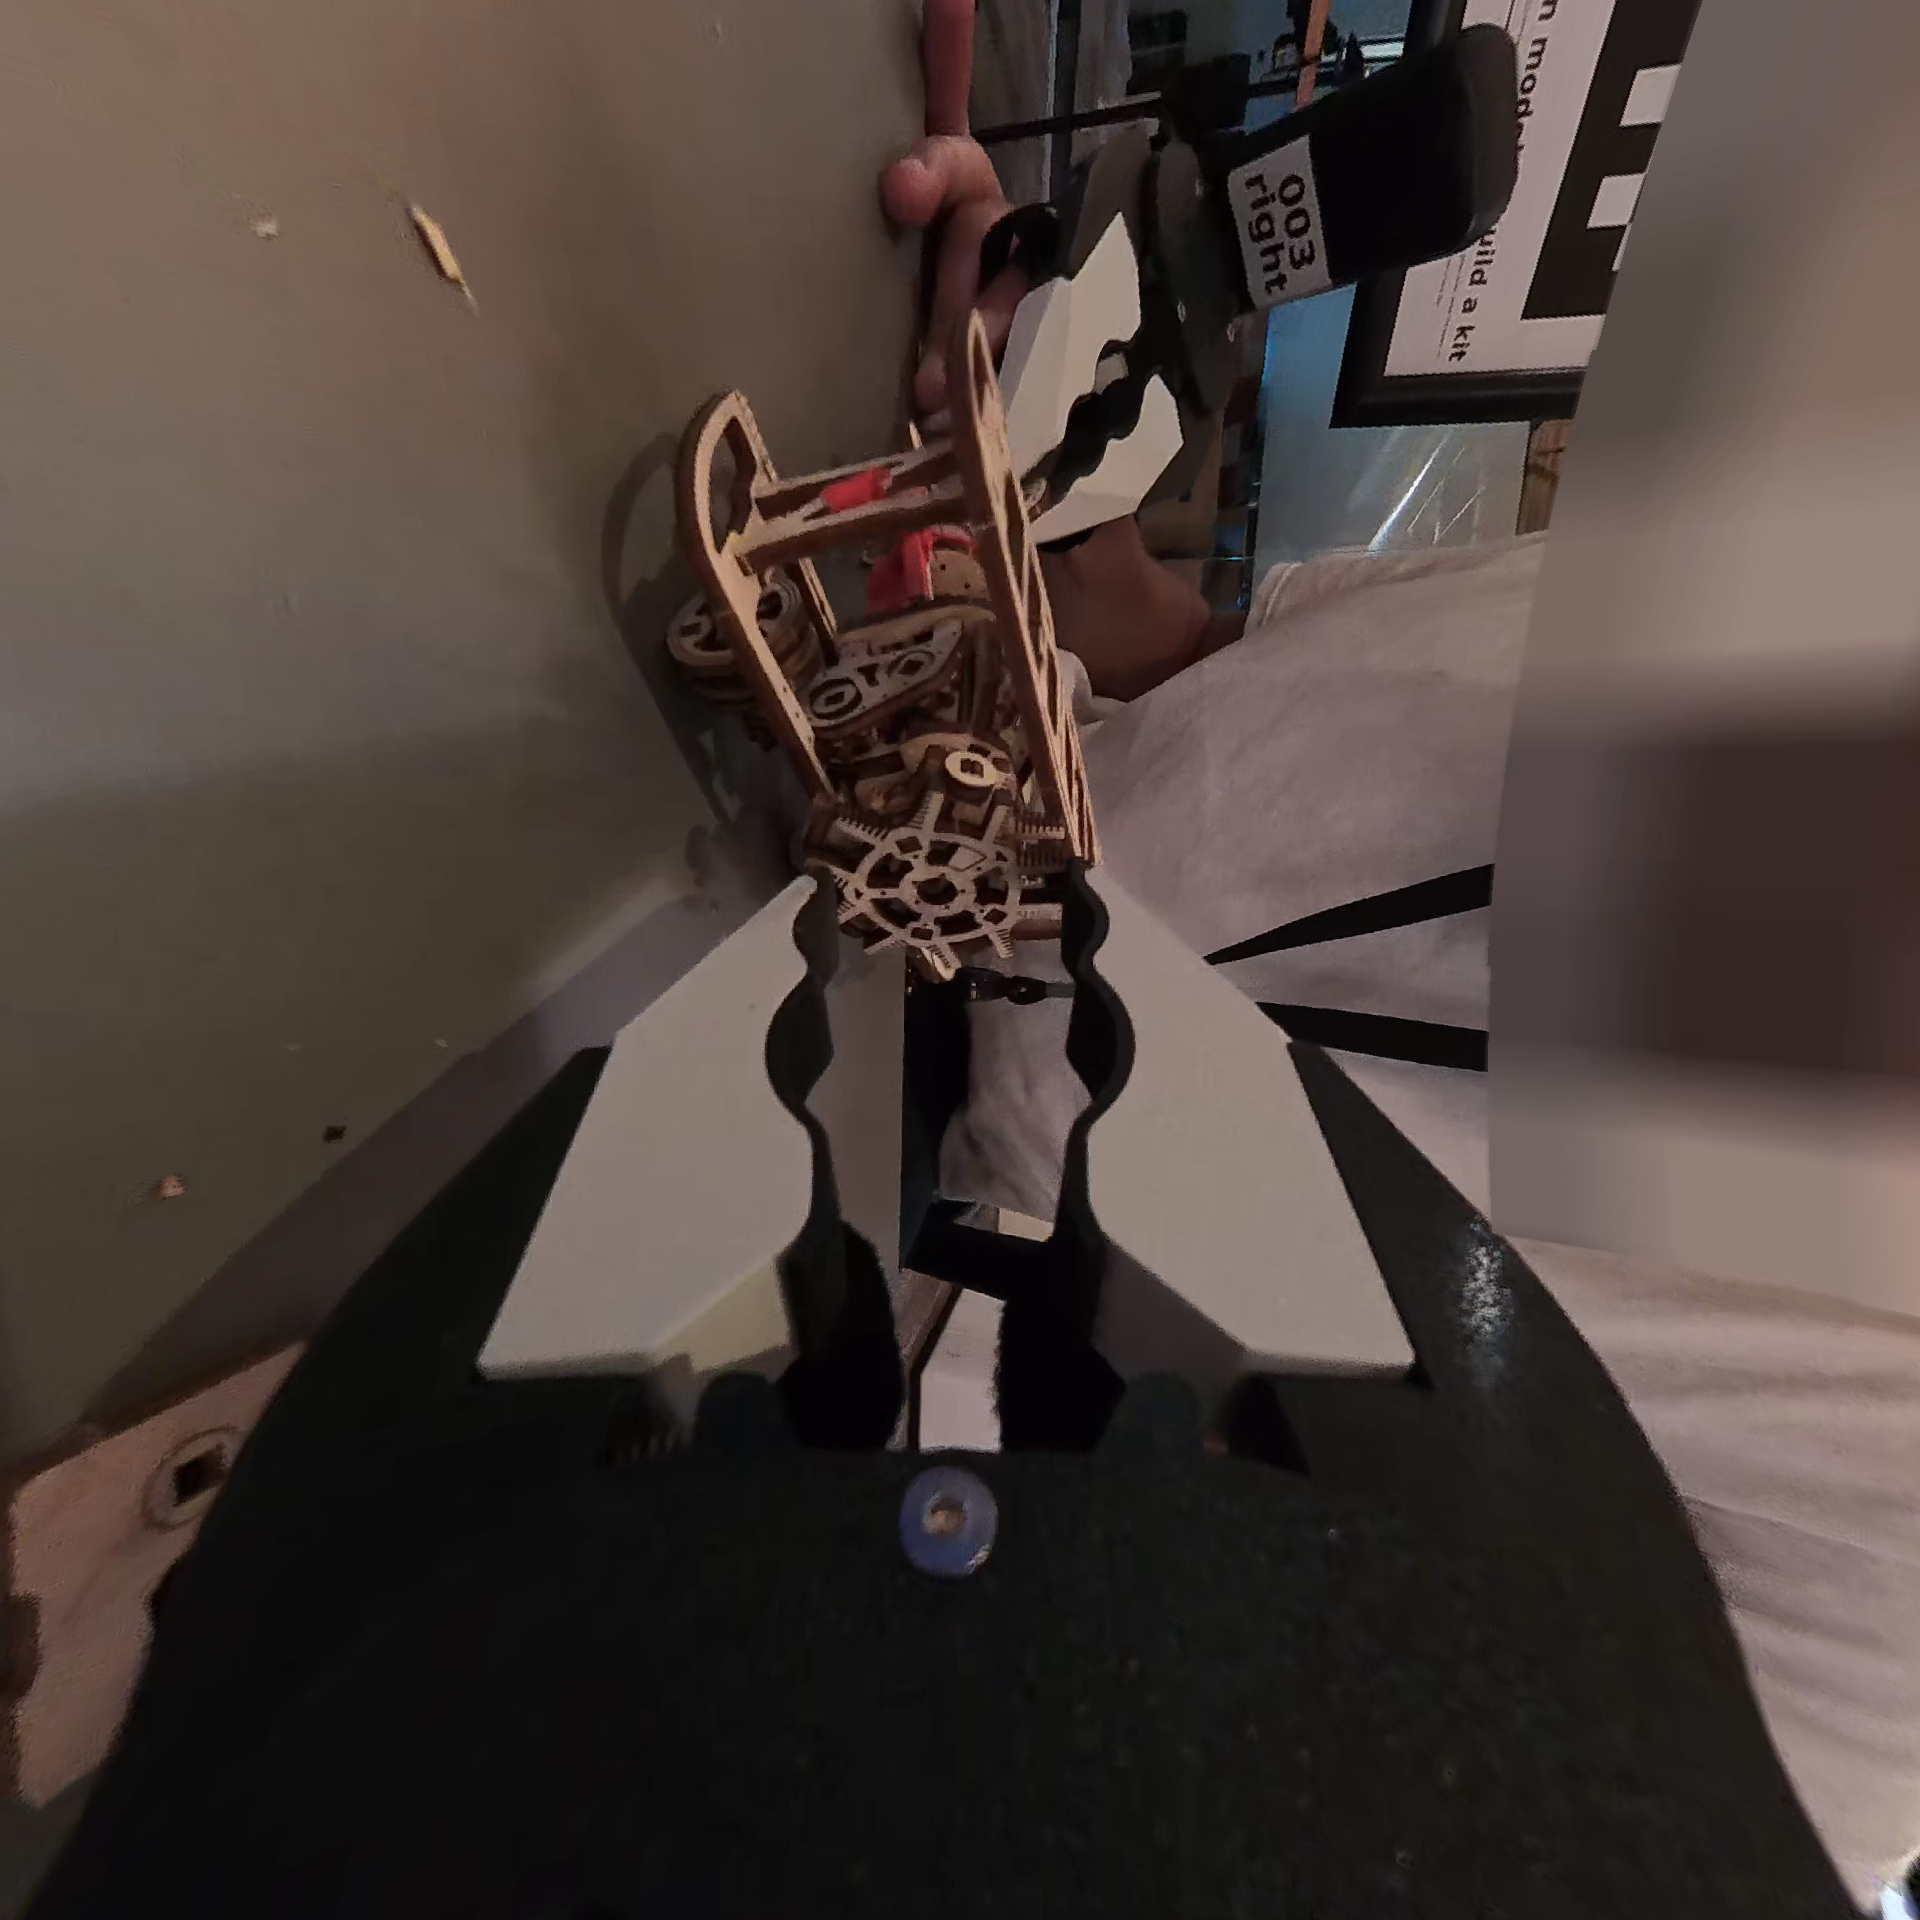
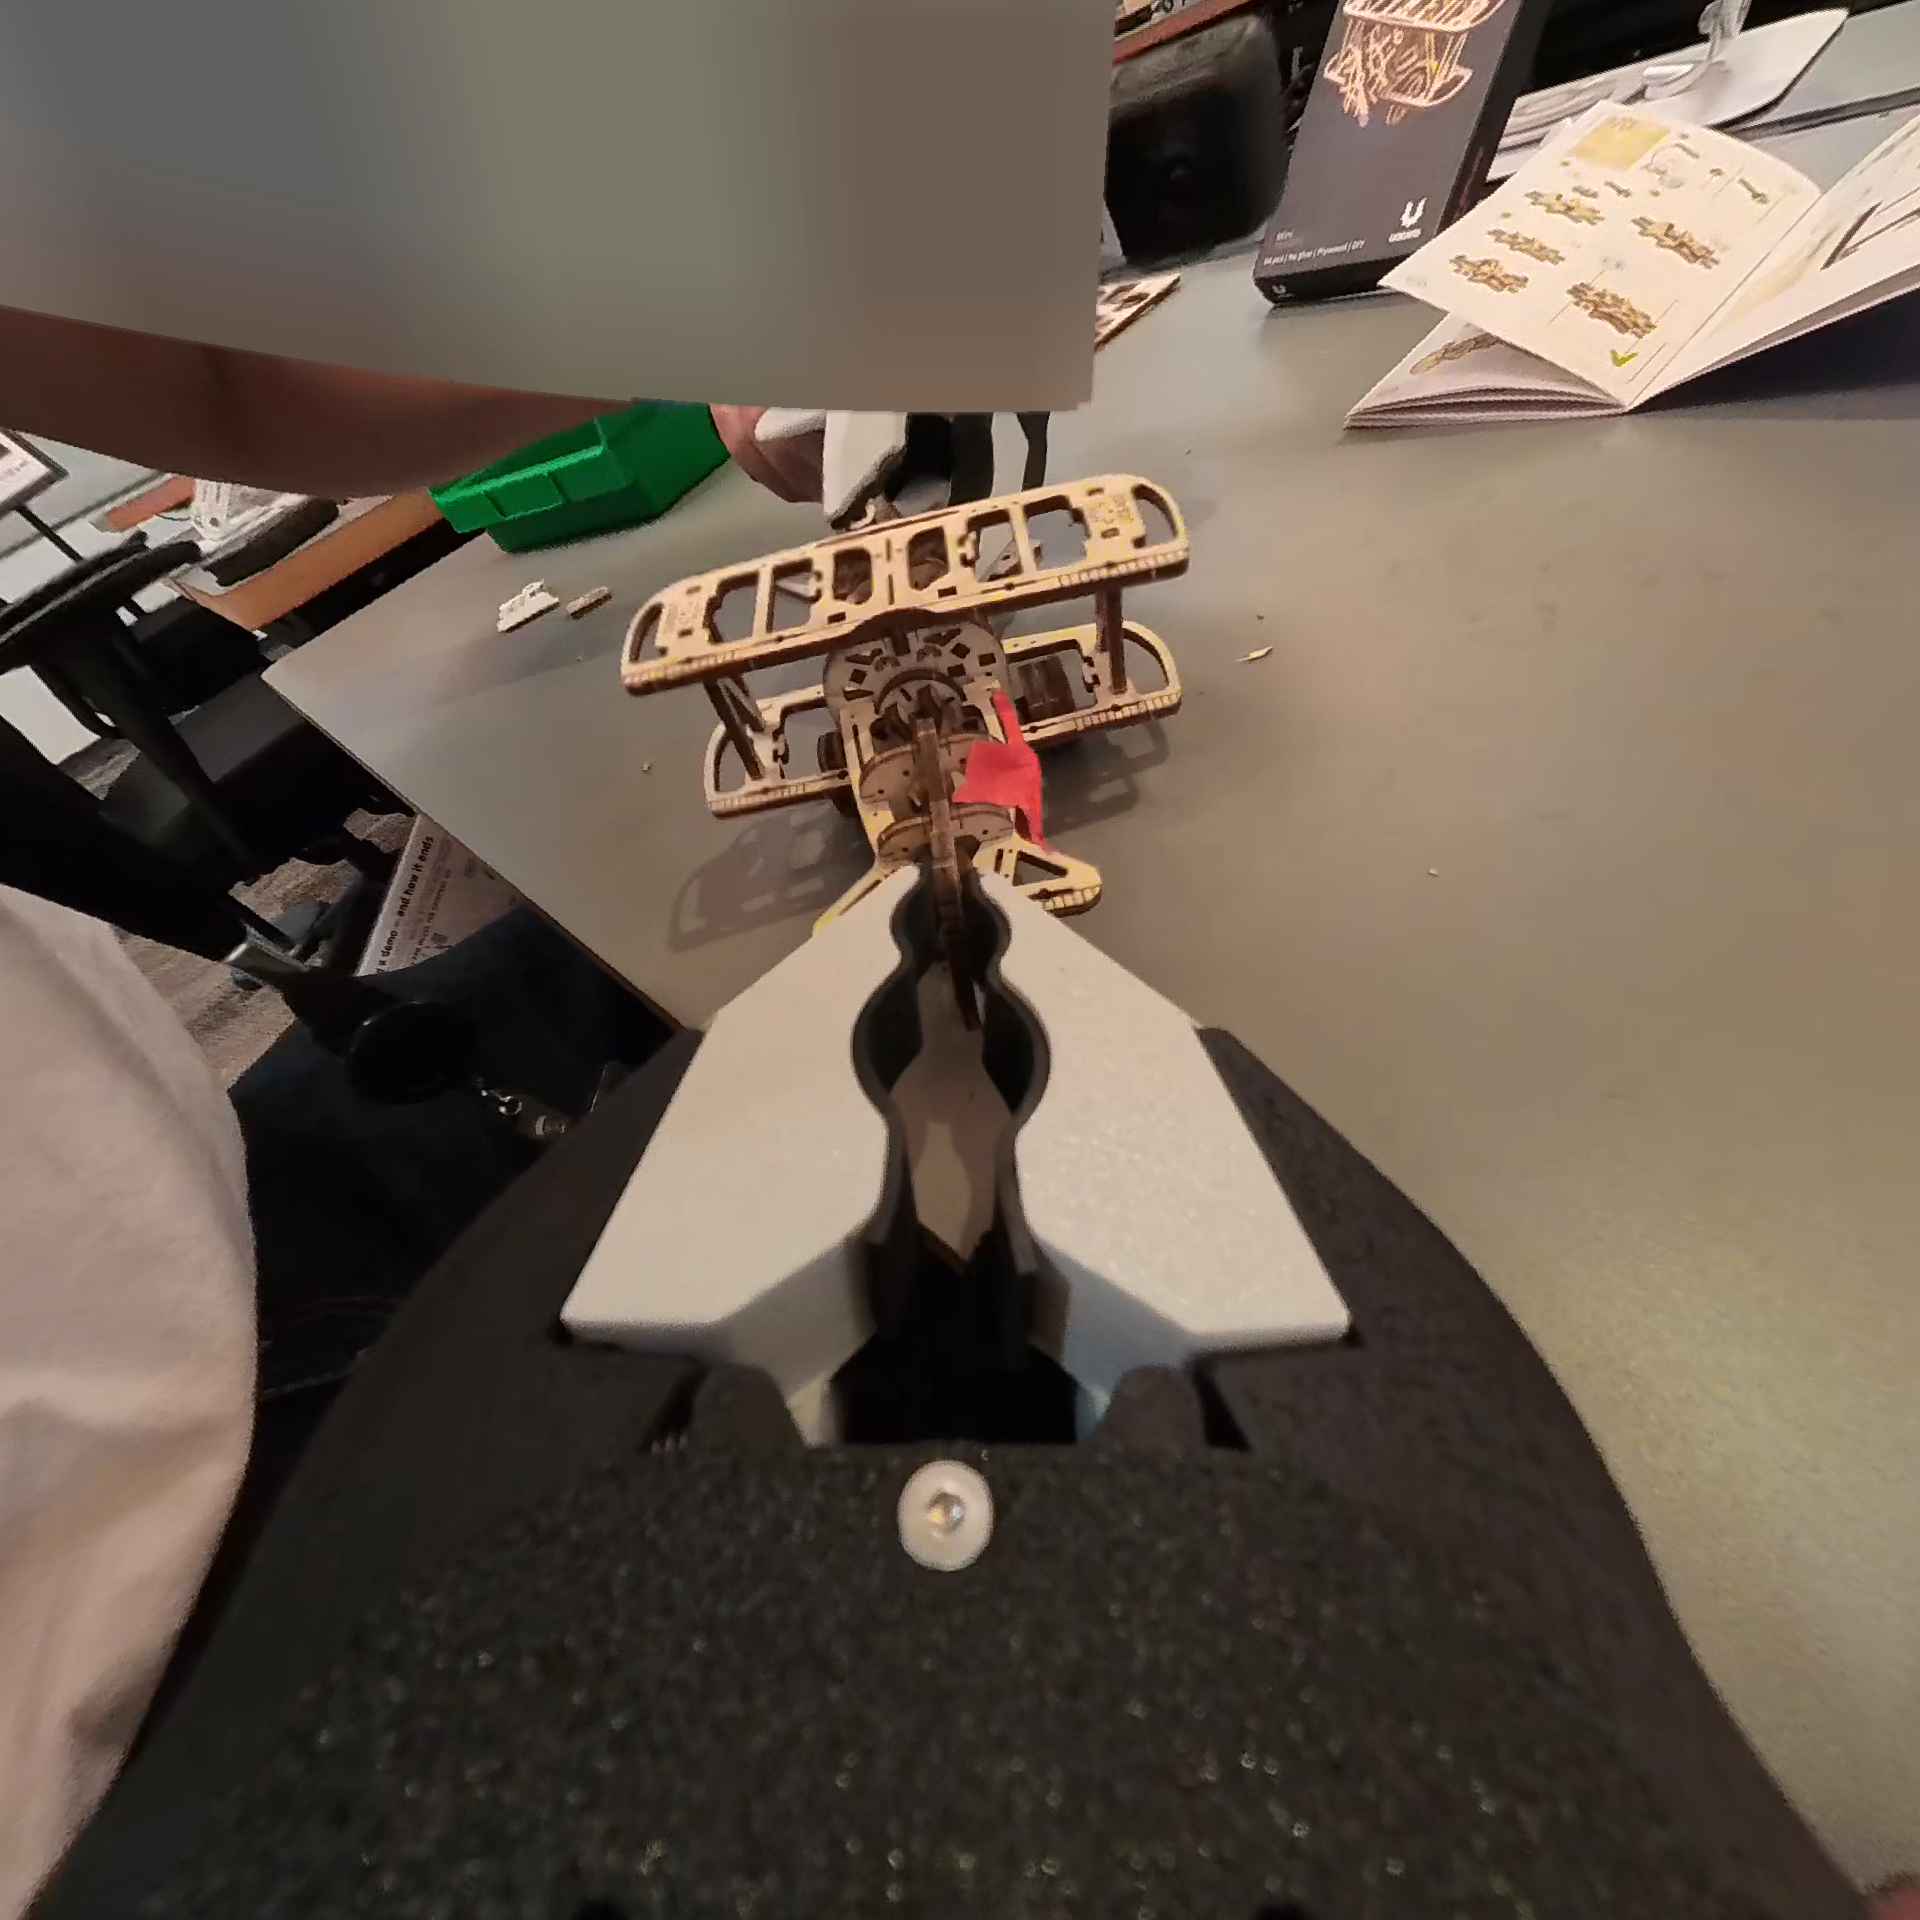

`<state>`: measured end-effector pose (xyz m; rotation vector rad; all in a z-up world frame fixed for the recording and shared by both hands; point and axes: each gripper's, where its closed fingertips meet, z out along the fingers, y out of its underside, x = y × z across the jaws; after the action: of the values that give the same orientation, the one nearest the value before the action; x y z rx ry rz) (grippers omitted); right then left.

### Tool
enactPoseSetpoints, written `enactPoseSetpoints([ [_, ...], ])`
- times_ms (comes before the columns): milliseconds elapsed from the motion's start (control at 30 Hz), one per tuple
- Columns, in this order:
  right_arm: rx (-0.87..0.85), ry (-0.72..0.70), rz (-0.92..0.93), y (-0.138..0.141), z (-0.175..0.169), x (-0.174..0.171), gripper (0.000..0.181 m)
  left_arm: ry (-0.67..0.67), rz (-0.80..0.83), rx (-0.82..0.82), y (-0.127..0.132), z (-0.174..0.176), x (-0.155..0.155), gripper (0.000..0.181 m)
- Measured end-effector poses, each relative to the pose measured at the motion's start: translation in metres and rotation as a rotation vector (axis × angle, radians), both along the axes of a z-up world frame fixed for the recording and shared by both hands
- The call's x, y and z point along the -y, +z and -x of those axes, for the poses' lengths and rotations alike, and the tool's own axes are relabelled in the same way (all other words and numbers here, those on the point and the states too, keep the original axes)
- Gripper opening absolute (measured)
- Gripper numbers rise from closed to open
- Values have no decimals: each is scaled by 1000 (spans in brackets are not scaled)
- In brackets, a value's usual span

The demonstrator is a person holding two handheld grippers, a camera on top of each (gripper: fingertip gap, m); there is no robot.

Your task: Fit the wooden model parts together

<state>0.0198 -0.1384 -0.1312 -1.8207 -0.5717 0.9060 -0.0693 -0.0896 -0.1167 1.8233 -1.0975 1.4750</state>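
The wooden biplane model (image 2: 914,665) stands on the smooth grey tabletop (image 2: 1455,935); it is pale laser-cut plywood, its two wings pierced with rounded openings, with a scrap of red tape (image 2: 1000,781) by the fuselage. To its left sits a green plastic bin (image 2: 582,483), its contents not visible from here; two small loose wooden pieces (image 2: 551,605) lie near it; on the right a dark kit box (image 2: 1382,145) stands upright beside an open instruction booklet (image 2: 1621,270). The right gripper (image 2: 951,914) has grey fingers with wavy black pads, nearly closed on the model's thin tail fin (image 2: 948,831). Only the left wrist view shows the gear-like nose wheel (image 1: 930,894); the left gripper (image 1: 940,899) stands partly open around it, and whether the pads touch it cannot be told.
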Motion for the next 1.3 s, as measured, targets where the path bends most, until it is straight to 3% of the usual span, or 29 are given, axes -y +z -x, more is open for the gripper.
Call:
enactPoseSetpoints([
  [367, -6, 2, 7, -1, 0, 1, 2, -15, -276, 151, -8, 9, -10, 65],
  [433, -8, 1, 11, -1, 0, 1, 2, -38, -440, 244, -13, 12, -13, 67],
  [533, -11, 2, 15, -1, 0, 1, 2, -98, -795, 386, -22, 8, -18, 87],
  [600, -14, 2, 18, -1, 0, 1, 2, -129, -976, 458, -21, 3, -19, 88],
  [767, -19, 2, 22, -1, 0, 1, 2, -173, -1182, 618, -6, -2, -14, 76],
  [933, -20, 2, 26, -1, 0, 1, 2, -356, -1505, 607, -23, -2, -25, 76],
  [1100, -22, 1, 30, -1, 0, 1, 2, -436, -1558, 653, -21, -5, -16, 64],
  [1300, -23, 6, 34, -1, 0, 1, 2, -429, -1504, 676, -15, -6, -15, 46],
])
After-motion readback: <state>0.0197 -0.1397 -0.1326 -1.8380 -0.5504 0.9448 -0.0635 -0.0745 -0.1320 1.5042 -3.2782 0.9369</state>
